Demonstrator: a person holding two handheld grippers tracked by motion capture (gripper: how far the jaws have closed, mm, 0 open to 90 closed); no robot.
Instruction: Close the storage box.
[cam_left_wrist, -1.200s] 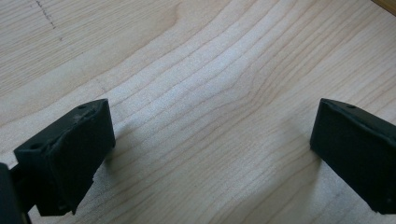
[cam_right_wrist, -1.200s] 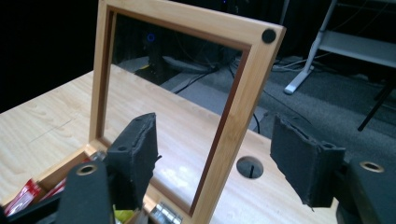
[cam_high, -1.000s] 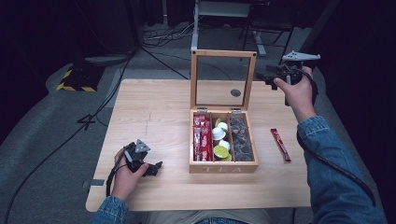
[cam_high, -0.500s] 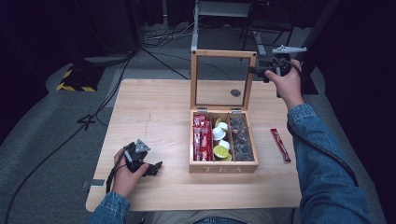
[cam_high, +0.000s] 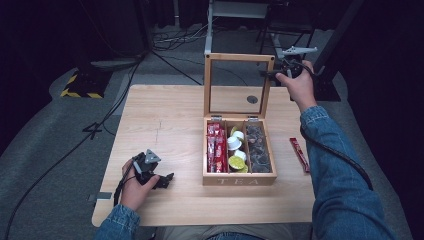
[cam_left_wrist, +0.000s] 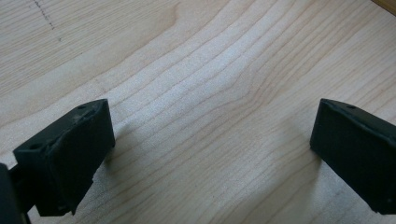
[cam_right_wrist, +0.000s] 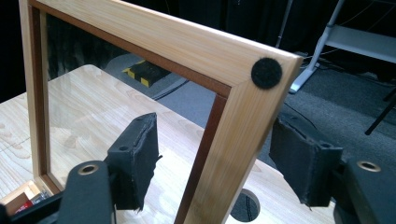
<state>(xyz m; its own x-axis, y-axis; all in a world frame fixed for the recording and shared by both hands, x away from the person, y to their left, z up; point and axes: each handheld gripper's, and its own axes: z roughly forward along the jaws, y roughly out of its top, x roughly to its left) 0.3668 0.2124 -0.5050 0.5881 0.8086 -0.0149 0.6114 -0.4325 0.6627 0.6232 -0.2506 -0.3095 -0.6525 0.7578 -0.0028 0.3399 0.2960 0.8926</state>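
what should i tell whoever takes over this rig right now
Right gripper: open, jaws astride the right side rail of the tea box lid, not yet pressing.
Left gripper: open, holding nothing, resting on the table.
Tea box stands open, lid upright; red sachets, pods and dark packets inside. One red sachet lies on the table to its right.
Left: probably grip the lid and close it.

Wooden tea box (cam_high: 239, 180) on the table, glass-paned lid (cam_high: 239, 58) standing upright, open.
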